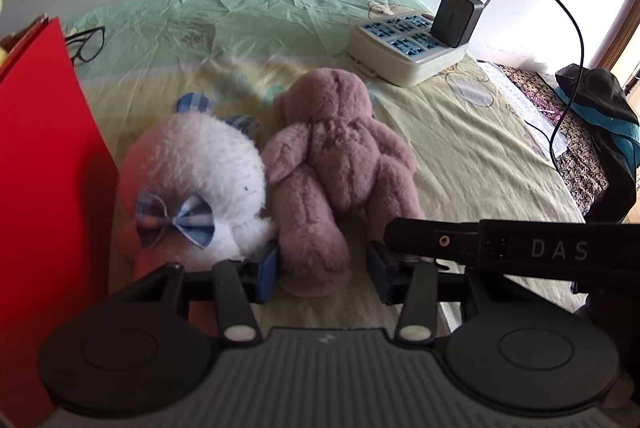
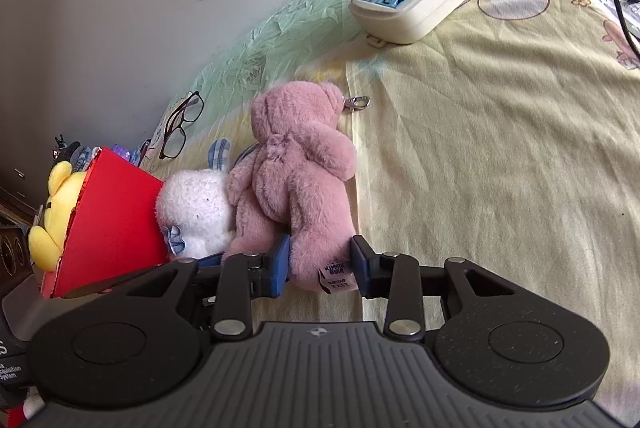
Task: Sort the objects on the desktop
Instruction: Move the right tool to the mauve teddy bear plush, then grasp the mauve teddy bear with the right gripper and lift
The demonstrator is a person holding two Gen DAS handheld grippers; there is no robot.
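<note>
Left gripper (image 1: pixel 324 268) sits low over the pink teddy bear (image 1: pixel 332 156), one plush leg between its blue pads (image 1: pixel 269 270). The left pad touches the fur, but there's a visible gap on the right side, so it's straddling the leg, not squeezing it. Jaws are narrowed partway.

Right gripper (image 2: pixel 320 262) is on the bear's other leg (image 2: pixel 316 240), the one with the little sewn tag, and here both pads sit right against the plush. Looks like an actual pinch.

The bear (image 2: pixel 292 164) lies face down on the yellow-green sheet (image 2: pixel 500 148), head pointing away, with a metal clip (image 2: pixel 357 103) at its head. Pressed up against its left side is a white plush (image 1: pixel 196 168) with a blue checked bow (image 1: pixel 176 220).

Just left of that stands a red box (image 2: pixel 112 220); from the right wrist view a yellow plush (image 2: pixel 60 204) is sticking out of its open top. Can't tell what else is in there.

Further back: black glasses (image 2: pixel 180 124) on the sheet near the wall, and a white power strip (image 1: pixel 404 48) with a black charger (image 1: pixel 456 18) plugged into it.
</note>
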